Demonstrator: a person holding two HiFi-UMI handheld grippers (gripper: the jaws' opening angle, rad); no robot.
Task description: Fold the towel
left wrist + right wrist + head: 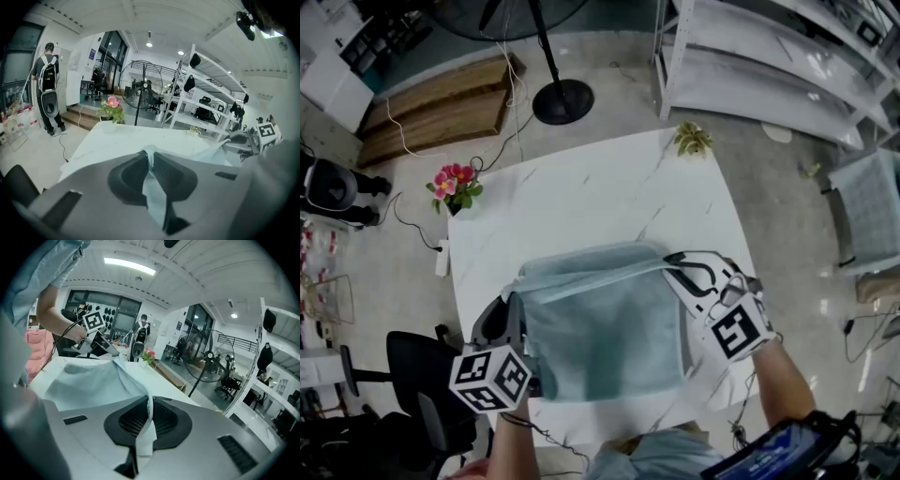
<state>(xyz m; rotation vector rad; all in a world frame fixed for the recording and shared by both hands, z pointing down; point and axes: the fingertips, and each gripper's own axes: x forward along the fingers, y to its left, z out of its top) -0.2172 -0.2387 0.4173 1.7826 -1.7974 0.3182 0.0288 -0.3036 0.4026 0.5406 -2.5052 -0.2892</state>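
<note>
A pale blue-grey towel [605, 333] hangs spread between my two grippers above the white marble table [581, 192]. My left gripper [512, 298] is shut on the towel's far left corner, and a strip of cloth [152, 185] runs between its dark pads. My right gripper [673, 264] is shut on the far right corner, the cloth [147, 427] pinched between its pads. The towel's top edge stretches taut from one gripper to the other, and the rest drapes down toward me onto the near part of the table.
A pink flower pot [455, 187] stands at the table's far left corner and a small green plant [693, 140] at its far right corner. A fan stand [562, 98] and white shelving [769, 66] lie beyond. A black chair [412, 370] stands left of the table.
</note>
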